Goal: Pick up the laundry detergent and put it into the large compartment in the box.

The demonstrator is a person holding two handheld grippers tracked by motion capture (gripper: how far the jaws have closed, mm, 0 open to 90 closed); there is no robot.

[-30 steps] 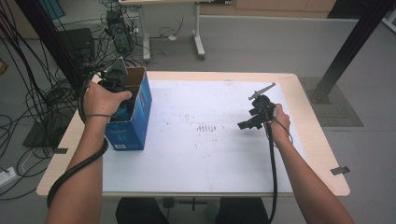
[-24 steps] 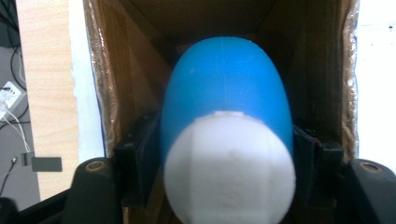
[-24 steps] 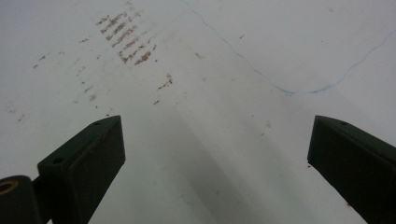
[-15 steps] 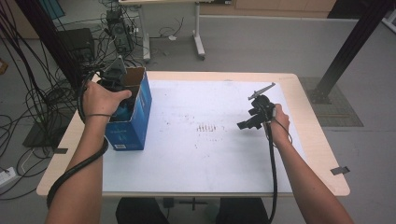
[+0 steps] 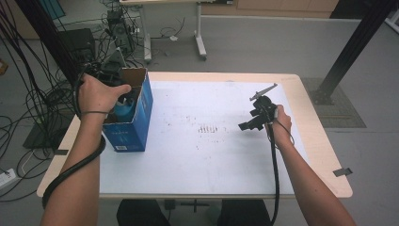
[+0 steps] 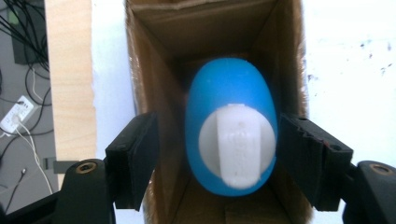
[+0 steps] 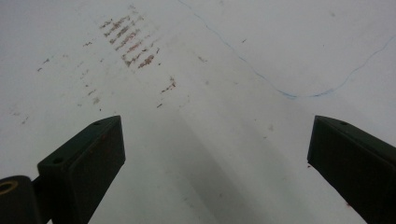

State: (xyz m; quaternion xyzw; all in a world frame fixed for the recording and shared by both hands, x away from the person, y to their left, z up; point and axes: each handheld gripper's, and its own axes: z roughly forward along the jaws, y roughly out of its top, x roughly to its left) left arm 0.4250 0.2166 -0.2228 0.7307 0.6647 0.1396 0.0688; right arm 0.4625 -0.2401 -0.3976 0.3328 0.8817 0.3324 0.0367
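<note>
A blue bottle (image 6: 229, 98) with a white cap (image 6: 238, 144) stands upright inside an open blue cardboard box (image 5: 127, 129) at the table's left side. My left gripper (image 6: 217, 140) points down into the box with one jaw on each side of the bottle. Its jaws have just been opening, and a gap shows on the left side, so the pads no longer press on the bottle. In the high view the bottle (image 5: 123, 109) peeks out below the left hand. My right gripper (image 5: 247, 125) hovers wide open over the white table sheet (image 7: 210, 70), with nothing between its jaws.
The white sheet (image 5: 211, 155) covers most of the wooden table and carries faint brown marks (image 5: 209, 128) near the middle. Cables and equipment lie on the floor beyond the table's left edge. A black post stands at the far right.
The left hand has lifted slightly above the box. The right hand and its gripper have stayed where they were.
</note>
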